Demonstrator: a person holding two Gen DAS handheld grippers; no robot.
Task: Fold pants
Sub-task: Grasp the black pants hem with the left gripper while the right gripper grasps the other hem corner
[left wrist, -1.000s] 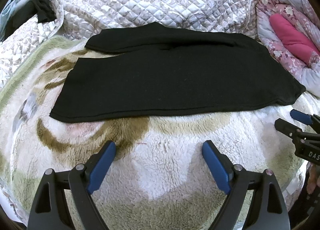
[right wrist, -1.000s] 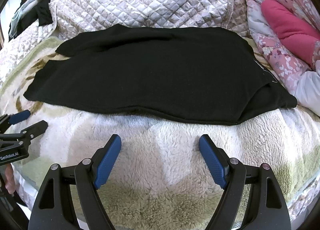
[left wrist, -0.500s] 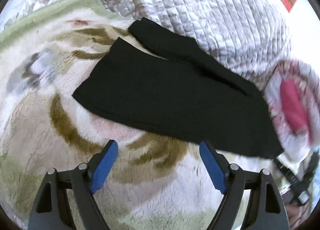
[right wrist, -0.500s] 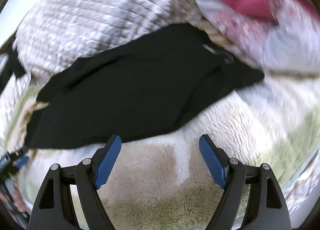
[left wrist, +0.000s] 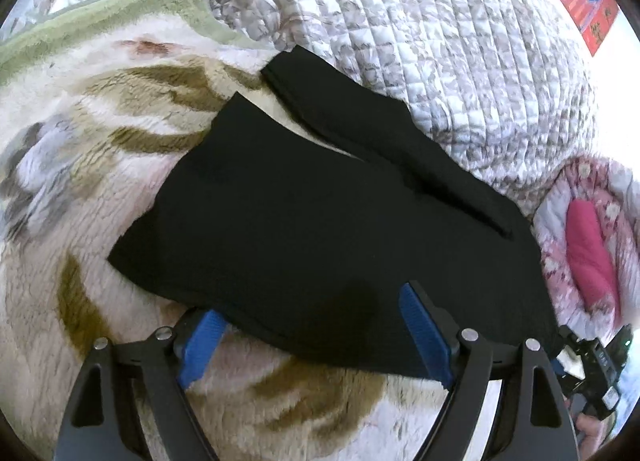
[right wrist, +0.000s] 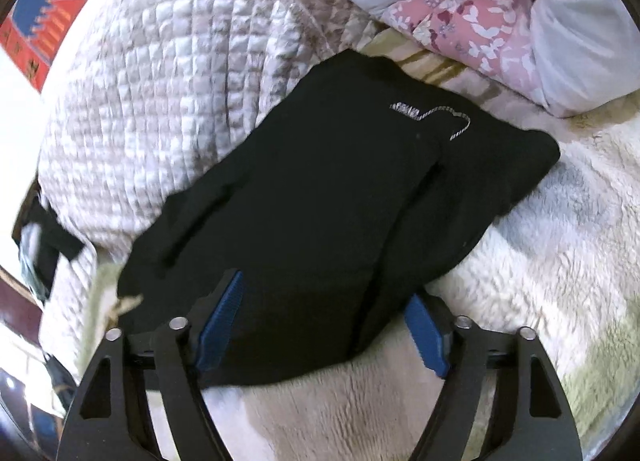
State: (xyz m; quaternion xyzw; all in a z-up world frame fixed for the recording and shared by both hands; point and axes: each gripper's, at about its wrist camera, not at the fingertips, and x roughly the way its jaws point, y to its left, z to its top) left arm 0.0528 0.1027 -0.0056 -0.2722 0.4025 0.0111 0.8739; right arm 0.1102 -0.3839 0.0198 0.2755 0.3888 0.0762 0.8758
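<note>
Both grippers have moved in onto the black pants (left wrist: 320,229): left gripper (left wrist: 316,345) jaws spread, right gripper (right wrist: 320,337) closing around the near edge.

Matt black knit-cloth pants (left wrist: 312,221) lie on a shaggy, plush fleece blanket (left wrist: 100,189), beside a stitched quilted coverlet (left wrist: 440,41) with a slight sheen.

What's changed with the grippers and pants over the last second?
Both grippers advanced and rolled: the left gripper and right gripper now straddle the near edge of the black pants, right jaws closing, neither gripping yet. Pants remain flat on the fleece blanket.
</note>
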